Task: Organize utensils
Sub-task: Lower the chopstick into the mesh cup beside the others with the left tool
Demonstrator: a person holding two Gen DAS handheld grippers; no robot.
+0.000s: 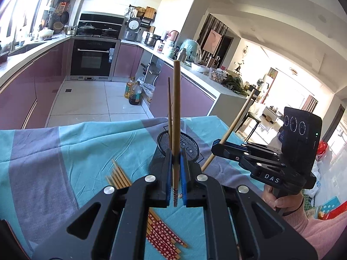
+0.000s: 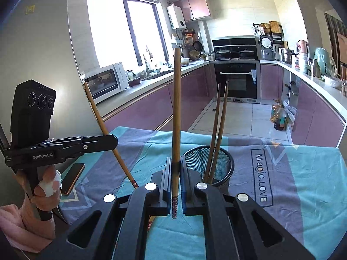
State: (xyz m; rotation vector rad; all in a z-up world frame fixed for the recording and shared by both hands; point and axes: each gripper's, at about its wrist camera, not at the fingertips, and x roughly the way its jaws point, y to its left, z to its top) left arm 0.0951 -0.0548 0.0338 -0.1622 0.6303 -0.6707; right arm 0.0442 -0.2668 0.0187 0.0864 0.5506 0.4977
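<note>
My left gripper (image 1: 176,162) is shut on a wooden chopstick (image 1: 176,117) that stands upright, just in front of the black mesh holder (image 1: 188,145). One thin chopstick (image 1: 170,108) stands in the holder. My right gripper (image 2: 176,169) is shut on another upright chopstick (image 2: 176,108), left of the mesh holder (image 2: 216,164), where two chopsticks (image 2: 218,130) lean. Each gripper shows in the other's view: the right gripper (image 1: 216,146) with its slanted chopstick (image 1: 234,125), and the left gripper (image 2: 113,139) with its slanted chopstick (image 2: 104,127). Several chopsticks (image 1: 121,176) with red patterned ends lie on the cloth.
A teal and grey cloth (image 2: 303,184) covers the table. A phone (image 2: 72,177) lies at its left edge. Behind are kitchen counters, an oven (image 1: 91,58) and oil bottles (image 1: 133,91) on the floor.
</note>
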